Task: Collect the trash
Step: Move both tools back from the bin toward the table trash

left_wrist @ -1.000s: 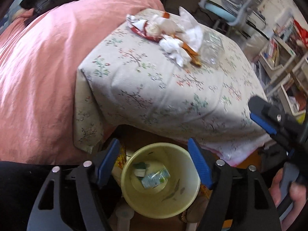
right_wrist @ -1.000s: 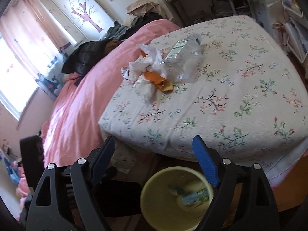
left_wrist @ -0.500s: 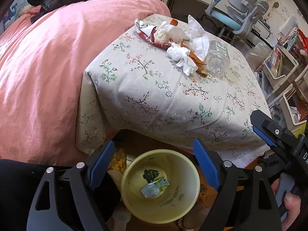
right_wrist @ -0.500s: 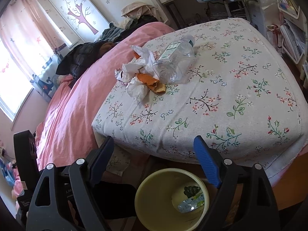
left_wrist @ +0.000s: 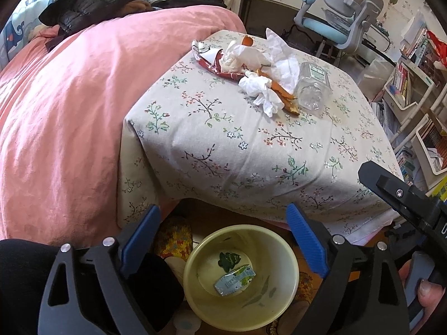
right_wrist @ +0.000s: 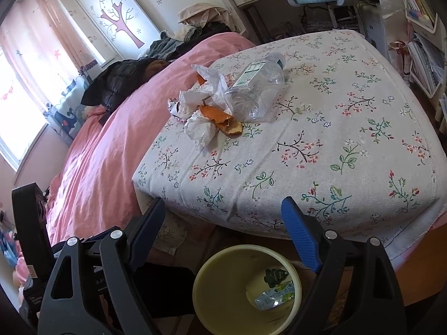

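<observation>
A pale yellow bin (left_wrist: 285, 301) (right_wrist: 206, 301) stands on the floor at the foot of the bed, with a small wrapper (left_wrist: 234, 279) (right_wrist: 275, 296) lying in its bottom. My left gripper (left_wrist: 223, 240) hovers above the bin, its jaws still opening with nothing between them. My right gripper (right_wrist: 223, 231) is open and empty over the bin's near side. On the floral cover (left_wrist: 251, 150) (right_wrist: 349, 139) lies a pile: crumpled tissues (left_wrist: 261, 92) (right_wrist: 201, 129), orange peel (left_wrist: 285, 96) (right_wrist: 223, 118), a red wrapper (left_wrist: 215, 67) and a clear plastic bottle (left_wrist: 313, 86) (right_wrist: 257, 89).
A pink duvet (left_wrist: 64, 106) (right_wrist: 111, 145) covers the bed to the left, with dark clothes (left_wrist: 89, 5) heaped at its far end. A blue desk chair (left_wrist: 335, 19) and bookshelves (left_wrist: 413, 69) stand at the right. A patterned slipper (left_wrist: 173, 237) lies beside the bin.
The left gripper's jaws have spread wider and its view has tilted up, showing more of the bed. The wrapper has settled flat in the bin. The right gripper has kept still.
</observation>
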`<act>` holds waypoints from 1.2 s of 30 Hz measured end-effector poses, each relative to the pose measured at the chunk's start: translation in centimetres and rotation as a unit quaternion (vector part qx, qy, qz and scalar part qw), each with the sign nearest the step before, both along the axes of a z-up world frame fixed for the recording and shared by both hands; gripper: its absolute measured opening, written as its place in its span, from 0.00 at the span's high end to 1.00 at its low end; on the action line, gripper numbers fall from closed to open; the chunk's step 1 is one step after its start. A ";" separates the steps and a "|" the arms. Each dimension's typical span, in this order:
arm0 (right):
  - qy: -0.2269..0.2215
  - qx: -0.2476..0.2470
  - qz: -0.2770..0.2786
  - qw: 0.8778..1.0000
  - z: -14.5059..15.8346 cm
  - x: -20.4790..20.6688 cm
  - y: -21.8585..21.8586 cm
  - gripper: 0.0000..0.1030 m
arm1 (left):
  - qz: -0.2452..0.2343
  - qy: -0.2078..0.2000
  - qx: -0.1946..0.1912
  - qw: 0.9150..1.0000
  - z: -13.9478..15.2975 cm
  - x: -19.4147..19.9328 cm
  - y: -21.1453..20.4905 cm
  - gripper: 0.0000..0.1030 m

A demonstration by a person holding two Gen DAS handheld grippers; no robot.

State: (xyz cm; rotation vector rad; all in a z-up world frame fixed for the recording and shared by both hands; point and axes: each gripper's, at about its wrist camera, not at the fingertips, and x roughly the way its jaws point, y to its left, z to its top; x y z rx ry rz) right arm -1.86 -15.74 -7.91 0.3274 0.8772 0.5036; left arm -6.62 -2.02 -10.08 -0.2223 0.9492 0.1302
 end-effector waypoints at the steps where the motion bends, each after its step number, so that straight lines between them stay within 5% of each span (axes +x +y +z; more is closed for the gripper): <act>1: 0.000 0.000 0.000 1.000 0.0 0.0 0.0 0.21 | 0.001 0.000 0.000 1.000 0.0 0.0 0.0 0.14; 21: -0.006 -0.011 0.006 1.000 -0.1 -0.2 0.3 0.21 | 0.003 -0.004 -0.001 1.000 0.1 0.0 0.0 0.12; 36: -0.042 -0.005 0.013 0.999 2.2 0.0 0.4 0.21 | 0.028 -0.060 -0.002 0.998 2.6 0.0 1.0 0.12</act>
